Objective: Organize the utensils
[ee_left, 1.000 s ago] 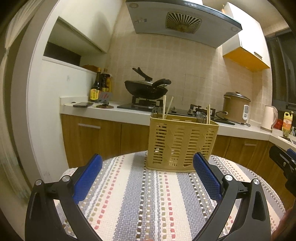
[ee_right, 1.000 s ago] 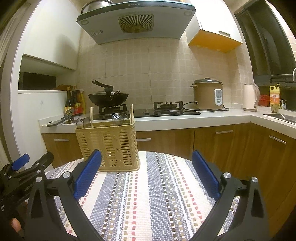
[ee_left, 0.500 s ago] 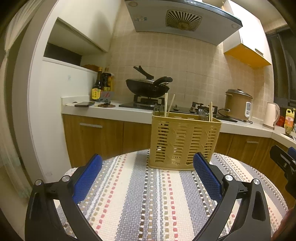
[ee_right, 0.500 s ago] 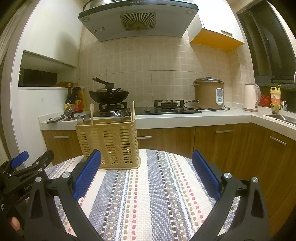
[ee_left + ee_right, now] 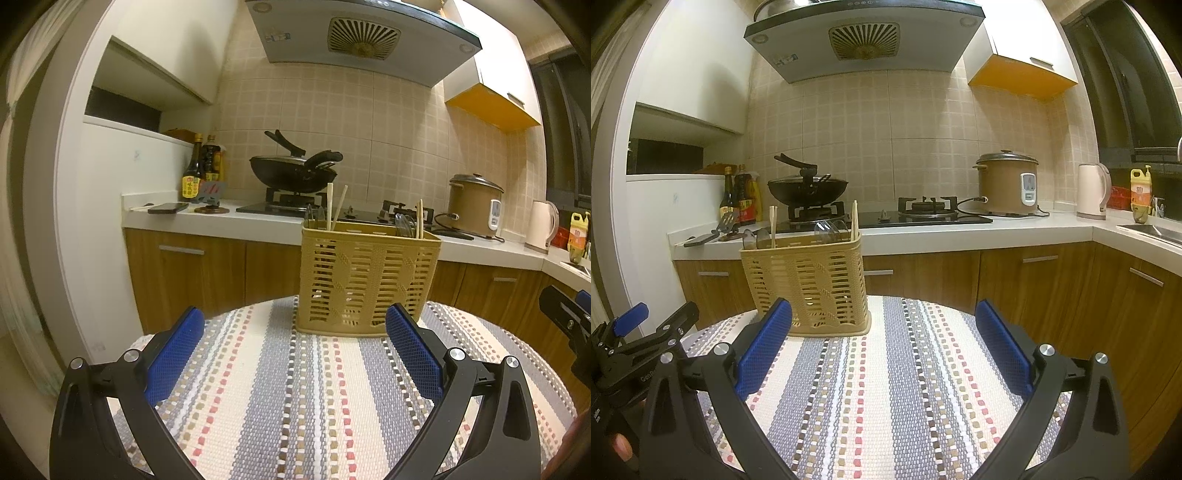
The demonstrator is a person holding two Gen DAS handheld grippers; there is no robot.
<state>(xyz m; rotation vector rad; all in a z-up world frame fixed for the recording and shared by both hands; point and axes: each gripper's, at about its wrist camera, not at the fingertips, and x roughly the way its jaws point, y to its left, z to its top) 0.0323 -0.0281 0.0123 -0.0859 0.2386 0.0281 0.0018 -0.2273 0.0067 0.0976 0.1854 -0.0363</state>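
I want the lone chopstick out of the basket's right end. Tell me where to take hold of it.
Grip the bare tip of the chopstick that stands above the basket rim, descending from above with open tongs; the slatted walls hide the rest of its shaft.

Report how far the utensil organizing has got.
Done: chopsticks and spoons already stand in the tan basket on the striped cloth. In hand: nothing; the left hand-held gripper and right hand-held gripper are both open and empty. Left: no loose utensils show on the cloth.
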